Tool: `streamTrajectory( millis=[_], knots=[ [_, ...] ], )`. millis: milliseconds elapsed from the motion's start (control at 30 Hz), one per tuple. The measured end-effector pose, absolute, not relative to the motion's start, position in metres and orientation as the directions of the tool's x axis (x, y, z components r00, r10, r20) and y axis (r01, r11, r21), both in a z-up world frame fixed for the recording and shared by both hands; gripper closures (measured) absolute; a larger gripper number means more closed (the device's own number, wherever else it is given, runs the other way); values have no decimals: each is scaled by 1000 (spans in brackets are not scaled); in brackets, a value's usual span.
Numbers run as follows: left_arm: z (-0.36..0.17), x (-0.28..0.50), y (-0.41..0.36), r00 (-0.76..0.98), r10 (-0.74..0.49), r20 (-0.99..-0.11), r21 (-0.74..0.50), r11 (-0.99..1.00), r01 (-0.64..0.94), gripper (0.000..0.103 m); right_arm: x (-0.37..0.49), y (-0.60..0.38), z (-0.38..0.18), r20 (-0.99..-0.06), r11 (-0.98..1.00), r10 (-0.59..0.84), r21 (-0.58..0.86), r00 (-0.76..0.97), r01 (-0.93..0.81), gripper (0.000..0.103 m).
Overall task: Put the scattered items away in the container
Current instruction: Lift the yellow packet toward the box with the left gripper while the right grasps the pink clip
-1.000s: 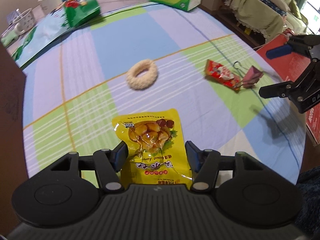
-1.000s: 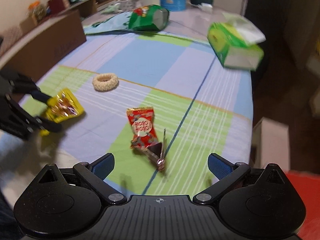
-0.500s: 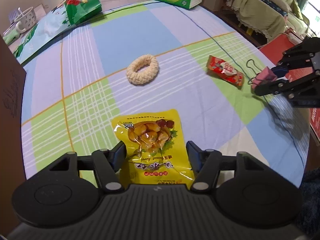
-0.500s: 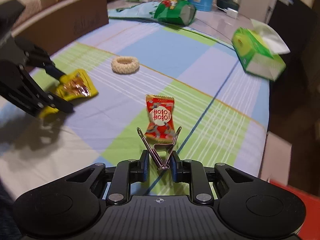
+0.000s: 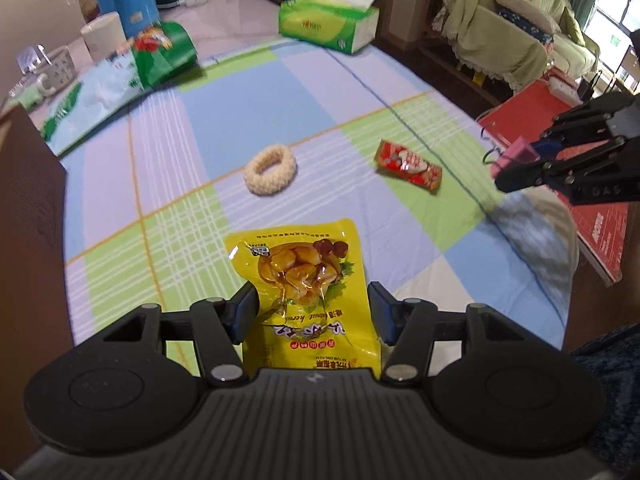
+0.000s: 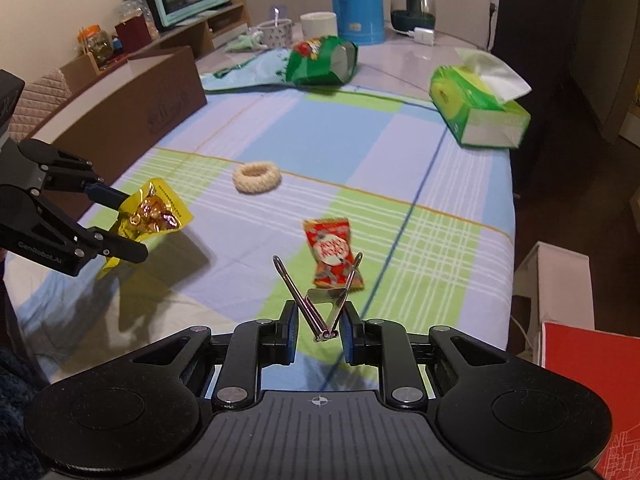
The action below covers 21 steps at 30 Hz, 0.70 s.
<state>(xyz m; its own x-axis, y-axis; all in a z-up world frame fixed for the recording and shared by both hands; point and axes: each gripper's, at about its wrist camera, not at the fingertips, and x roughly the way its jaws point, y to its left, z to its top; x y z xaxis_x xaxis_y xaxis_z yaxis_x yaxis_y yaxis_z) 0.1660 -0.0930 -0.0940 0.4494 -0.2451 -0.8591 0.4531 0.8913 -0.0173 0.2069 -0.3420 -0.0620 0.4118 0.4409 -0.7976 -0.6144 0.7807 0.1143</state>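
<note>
Both tongs loaded, lifted off the bench

My left tongs held the yellow pouch; my right tongs, open a second before, had clamped the binder clip. Red packet remained at 12 o'clock.

Rope ring mid-table, candy packet nearer and right of it. Tissue box far right, chip bag at back, cardboard box along left edge.
</note>
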Motion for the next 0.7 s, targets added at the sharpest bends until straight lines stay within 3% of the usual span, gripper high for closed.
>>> streamTrajectory(
  millis=[700],
  knots=[
    [-1,128,-9,635,-160,-755,37,958,285,50,208,-273,-11,-717,695,579,185,388,-695,82]
  ],
)
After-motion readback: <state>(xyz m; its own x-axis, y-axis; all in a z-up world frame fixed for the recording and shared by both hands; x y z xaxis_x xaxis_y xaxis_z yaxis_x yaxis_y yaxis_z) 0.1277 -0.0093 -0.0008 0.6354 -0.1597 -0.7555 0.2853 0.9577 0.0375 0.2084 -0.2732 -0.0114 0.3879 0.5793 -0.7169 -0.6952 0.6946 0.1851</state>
